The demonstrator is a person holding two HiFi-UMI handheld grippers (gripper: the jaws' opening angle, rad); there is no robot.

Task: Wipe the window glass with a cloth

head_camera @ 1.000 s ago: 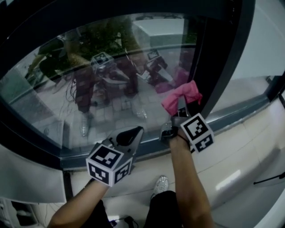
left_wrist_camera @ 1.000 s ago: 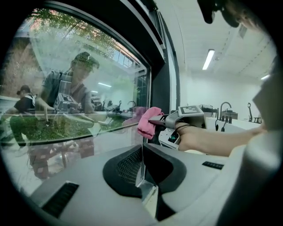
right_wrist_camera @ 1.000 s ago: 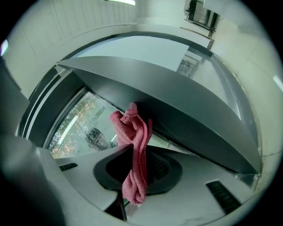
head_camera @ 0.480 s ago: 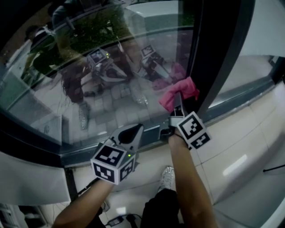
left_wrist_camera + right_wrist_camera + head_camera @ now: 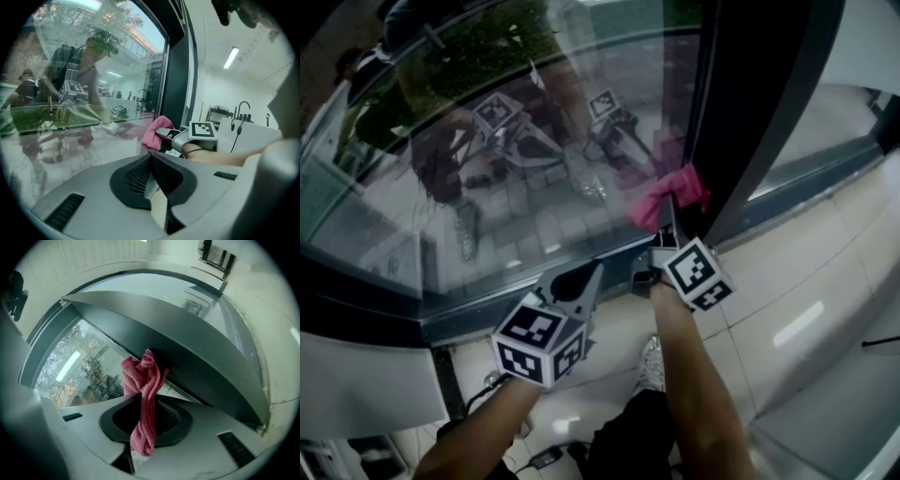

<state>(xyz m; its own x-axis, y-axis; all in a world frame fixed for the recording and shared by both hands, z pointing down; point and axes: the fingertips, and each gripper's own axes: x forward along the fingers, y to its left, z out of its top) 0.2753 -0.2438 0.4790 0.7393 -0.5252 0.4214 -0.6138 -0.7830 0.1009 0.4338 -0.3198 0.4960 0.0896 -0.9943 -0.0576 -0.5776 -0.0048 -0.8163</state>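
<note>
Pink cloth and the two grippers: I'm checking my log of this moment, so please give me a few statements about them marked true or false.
1. The right gripper is shut on the pink cloth. True.
2. The left gripper holds a second cloth. False: its jaws are together with nothing between them.
3. The cloth is at the right edge of the window glass, next to the dark frame. True.
4. The left gripper is higher on the window than the cloth. False: in the head view it sits lower, by the bottom of the window, left of the right gripper.
</note>
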